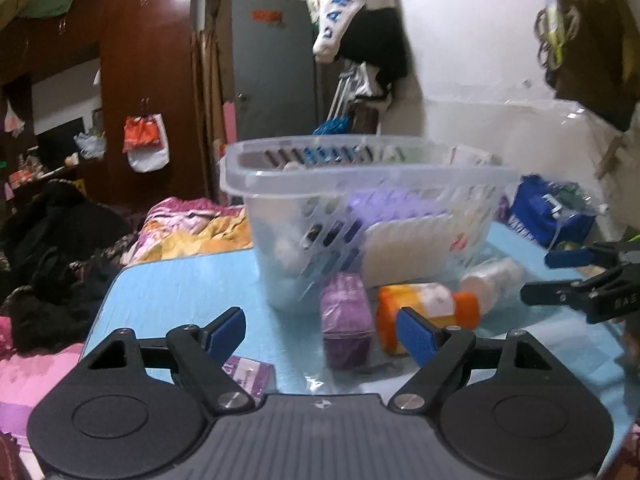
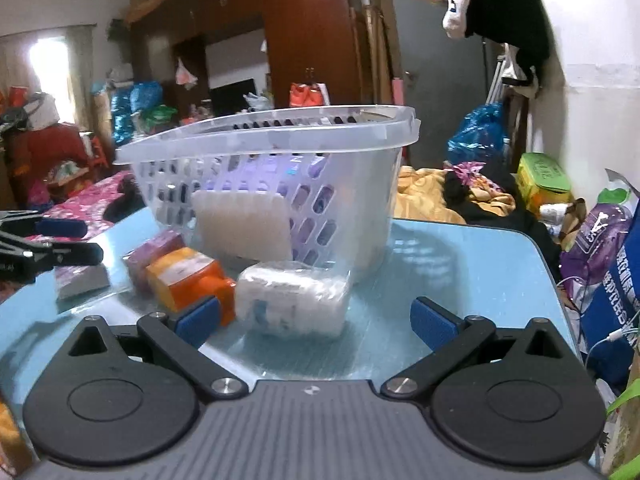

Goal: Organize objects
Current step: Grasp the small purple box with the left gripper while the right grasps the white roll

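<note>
The right gripper [image 2: 314, 318], spread wide and empty, pointed straight at the white packet [image 2: 292, 304] lying crosswise before the basket [image 2: 256, 136]; the left gripper [image 1: 320, 332] was also apart.

The slotted plastic basket [image 2: 360, 184] is translucent white, and a pale purple shape shows through its wall. The flat ribbed panel [image 2: 244, 226] leaning on it is cream white. The small box [image 1: 346, 322] is purple. The lying bottle [image 1: 420, 310] is orange with a white label. The wrapped bundle [image 2: 294, 304] is white with blue marks. The smooth table top [image 2: 460, 264] is light blue. Both grippers are black with blue finger pads [image 1: 418, 338].
</note>
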Motion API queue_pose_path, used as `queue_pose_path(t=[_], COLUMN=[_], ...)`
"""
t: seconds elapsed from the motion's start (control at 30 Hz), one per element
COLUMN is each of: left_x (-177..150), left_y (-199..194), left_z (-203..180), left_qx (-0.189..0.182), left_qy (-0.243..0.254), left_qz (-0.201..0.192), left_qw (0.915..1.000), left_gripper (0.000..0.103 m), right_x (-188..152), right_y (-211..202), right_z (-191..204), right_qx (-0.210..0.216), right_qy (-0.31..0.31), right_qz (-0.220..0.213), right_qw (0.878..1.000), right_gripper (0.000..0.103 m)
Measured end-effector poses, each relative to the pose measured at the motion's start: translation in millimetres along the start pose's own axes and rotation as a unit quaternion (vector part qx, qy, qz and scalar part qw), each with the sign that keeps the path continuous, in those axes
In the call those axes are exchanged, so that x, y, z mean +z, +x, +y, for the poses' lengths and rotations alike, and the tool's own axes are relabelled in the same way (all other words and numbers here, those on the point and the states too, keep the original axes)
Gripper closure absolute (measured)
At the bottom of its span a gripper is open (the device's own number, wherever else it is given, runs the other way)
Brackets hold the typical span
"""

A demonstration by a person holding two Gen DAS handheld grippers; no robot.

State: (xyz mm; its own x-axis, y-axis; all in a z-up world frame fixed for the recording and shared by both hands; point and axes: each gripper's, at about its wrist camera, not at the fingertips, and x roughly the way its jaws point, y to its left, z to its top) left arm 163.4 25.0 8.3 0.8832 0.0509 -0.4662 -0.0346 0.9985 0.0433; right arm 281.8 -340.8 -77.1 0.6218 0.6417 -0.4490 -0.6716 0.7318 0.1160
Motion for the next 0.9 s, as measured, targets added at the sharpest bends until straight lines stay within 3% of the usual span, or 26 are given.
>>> queue_pose_path(t=[0.23, 0.4, 0.63, 0.7, 0.83, 0.9], left_x=[-7.7, -8.7, -12.5, -14.0, -17.4, -17.5], left_y=[16.7, 26.5, 36.4, 37.8, 41.1, 40.4], left_z=[0.6, -7.6, -13.6, -13.3, -15.1, -16.2], left_qx=[-0.003, 0.015, 0.028, 0.028, 0.025, 0.021], left_qy=[-0.012, -0.002, 0.000, -0.003, 0.001, 0.002], left_qz=[0.030, 0.040, 0.050, 0.051, 0.055, 0.051], left_qw=[0.9995, 0.9991, 0.9984, 0.9983, 0.9982, 0.9985], left_gripper=[0.018, 0.018, 0.019, 0.024, 0.034, 0.056], right_x=[2.6, 3.6, 3.7, 3.0, 2.0, 1.6], right_y=[18.5, 25.0, 27.5, 27.8, 30.7, 29.2], right_z=[-2.6, -0.7, 10.1, 9.0, 10.1, 11.5], right_qx=[-0.011, -0.020, -0.023, -0.021, -0.013, -0.014], right_qy=[0.015, 0.007, -0.005, 0.003, 0.004, 0.001], right_qz=[0.021, 0.031, 0.037, 0.041, 0.052, 0.050], right_qw=[1.000, 0.999, 0.999, 0.999, 0.999, 0.999], right_gripper=[0.000, 0.000, 0.011, 0.011, 0.023, 0.023])
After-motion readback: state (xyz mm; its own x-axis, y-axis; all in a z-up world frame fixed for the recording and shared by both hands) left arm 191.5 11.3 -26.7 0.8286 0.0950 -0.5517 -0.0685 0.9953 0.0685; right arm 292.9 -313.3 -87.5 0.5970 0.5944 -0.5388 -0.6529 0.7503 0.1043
